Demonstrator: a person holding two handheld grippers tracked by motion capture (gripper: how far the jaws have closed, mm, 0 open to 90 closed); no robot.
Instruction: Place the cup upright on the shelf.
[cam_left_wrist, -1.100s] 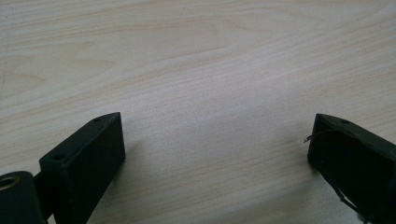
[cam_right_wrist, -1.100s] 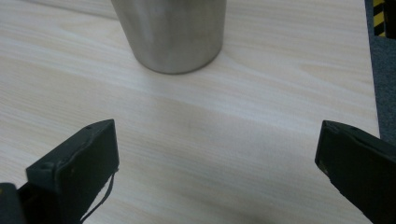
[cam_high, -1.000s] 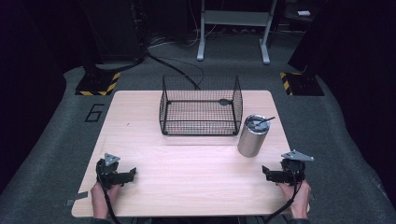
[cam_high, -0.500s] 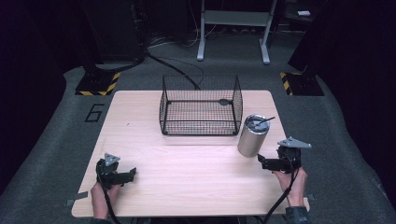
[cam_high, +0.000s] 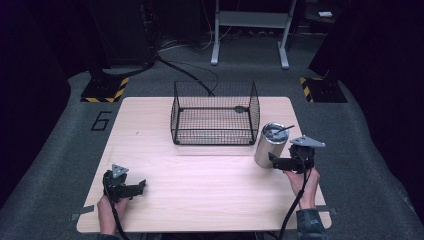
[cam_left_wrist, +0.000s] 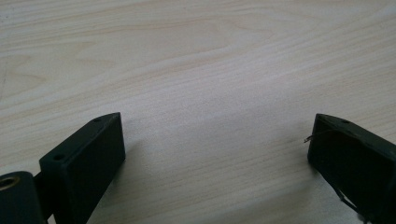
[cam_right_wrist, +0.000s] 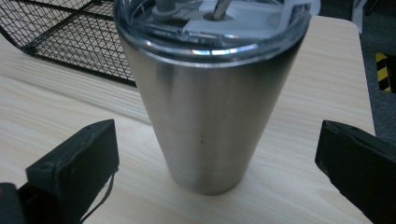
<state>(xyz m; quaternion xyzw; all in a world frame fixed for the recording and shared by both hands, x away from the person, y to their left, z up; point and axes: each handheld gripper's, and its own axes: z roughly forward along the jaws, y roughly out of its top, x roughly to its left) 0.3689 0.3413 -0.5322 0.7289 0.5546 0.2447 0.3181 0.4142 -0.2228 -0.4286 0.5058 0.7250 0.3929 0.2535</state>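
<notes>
Tumbler (cam_high: 270, 145): upright near the table's (cam_high: 200, 175) right edge, just beside the basket's (cam_high: 215, 114) front right corner.
Right gripper (cam_high: 272, 161): jaws spread, close to the tumbler.
Left gripper (cam_high: 141, 185): jaws spread, front left corner.

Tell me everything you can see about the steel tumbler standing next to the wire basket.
The tall brushed-steel tumbler tapers toward its base and wears a clear plastic lid with a straw through it. It stands upright on the light wooden table, just beyond the right front corner of the black wire basket, apparently not touching it. The right gripper faces it with jaws wide open on either side, not touching.
</notes>
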